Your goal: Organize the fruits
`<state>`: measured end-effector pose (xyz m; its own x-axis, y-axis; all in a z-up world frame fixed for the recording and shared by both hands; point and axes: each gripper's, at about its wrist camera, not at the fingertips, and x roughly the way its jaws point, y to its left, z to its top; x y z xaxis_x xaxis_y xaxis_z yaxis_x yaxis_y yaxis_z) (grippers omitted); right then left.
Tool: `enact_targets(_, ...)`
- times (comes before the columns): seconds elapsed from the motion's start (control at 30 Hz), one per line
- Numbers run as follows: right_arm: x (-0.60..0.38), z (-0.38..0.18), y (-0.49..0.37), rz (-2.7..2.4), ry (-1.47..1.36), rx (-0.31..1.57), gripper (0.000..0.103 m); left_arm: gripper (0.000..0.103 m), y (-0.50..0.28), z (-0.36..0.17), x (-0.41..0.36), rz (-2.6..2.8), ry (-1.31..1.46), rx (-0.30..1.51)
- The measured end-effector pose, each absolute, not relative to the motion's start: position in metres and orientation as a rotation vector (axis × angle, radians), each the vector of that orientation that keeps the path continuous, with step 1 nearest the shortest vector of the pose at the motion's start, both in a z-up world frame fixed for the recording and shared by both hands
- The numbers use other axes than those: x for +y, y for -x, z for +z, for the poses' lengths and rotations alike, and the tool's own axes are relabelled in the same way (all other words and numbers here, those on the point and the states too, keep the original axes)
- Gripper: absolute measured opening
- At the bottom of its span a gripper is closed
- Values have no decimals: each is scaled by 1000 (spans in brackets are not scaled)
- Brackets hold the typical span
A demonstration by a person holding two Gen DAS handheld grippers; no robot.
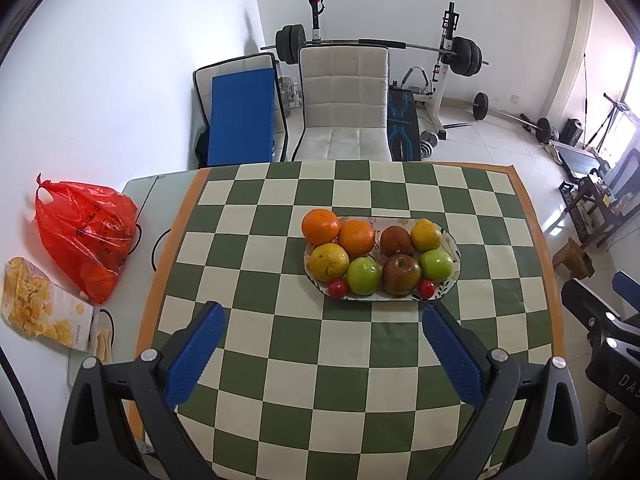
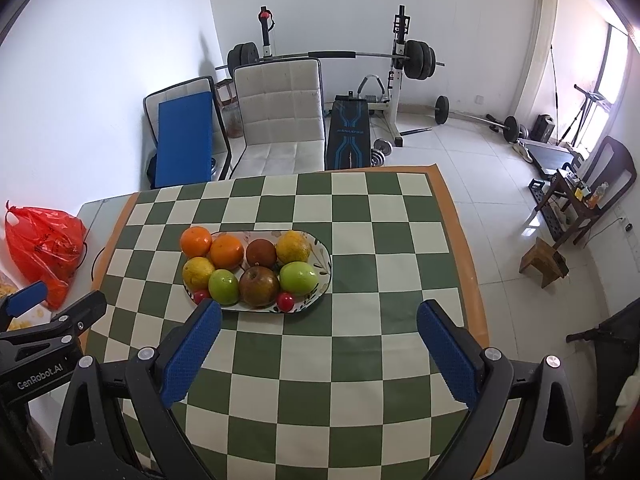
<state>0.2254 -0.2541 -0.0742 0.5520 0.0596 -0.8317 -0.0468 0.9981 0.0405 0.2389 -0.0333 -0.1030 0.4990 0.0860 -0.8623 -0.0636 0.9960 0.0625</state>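
Landmark: the plate [image 1: 454, 270] is sitting on the checked cloth [image 1: 360, 360], a little beyond the middle of the desk [image 1: 136, 188].
Fruit, left to right on the plate: two oranges [image 1: 320, 226] and a yellow citrus [image 1: 329, 262] are filling the left end; a green apple [image 1: 363, 276], two brown fruits [image 1: 401, 274] and a second green apple [image 1: 436, 265] are taking the middle and right, with another yellow citrus [image 1: 426, 235] behind them. Two small red fruits [image 1: 338, 288] are lying along the near rim.
Progress: every loose fruit appears to be sitting on the plate already, in two rows; nothing is lying on the cloth around it. Judging by this, the task is looking close to finished, unless the red bag is still holding more.
Left of the plate: the red bag [image 1: 86, 236] and a snack box [image 1: 40, 306] are lying off the cloth, on bare desk.
Left gripper [image 1: 320, 316]: its fingers are standing wide, gripping nothing, near side of the plate.
Right gripper [image 2: 318, 316]: its fingers are likewise spread wide and empty, the left one just overlapping the plate's near rim in view.
Beyond the plate: a white chair [image 1: 344, 96], a blue mat and a barbell rack [image 1: 448, 52] are standing against white walls.
Right of the plate: tiled floor and a small wooden stool [image 2: 542, 262].
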Motion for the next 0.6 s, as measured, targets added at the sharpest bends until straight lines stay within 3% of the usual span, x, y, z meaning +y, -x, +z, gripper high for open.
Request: enact_targets(0.6,-258,-82,-223,67,-12,992,102,101,-237,-109,-26,90,-23,1049)
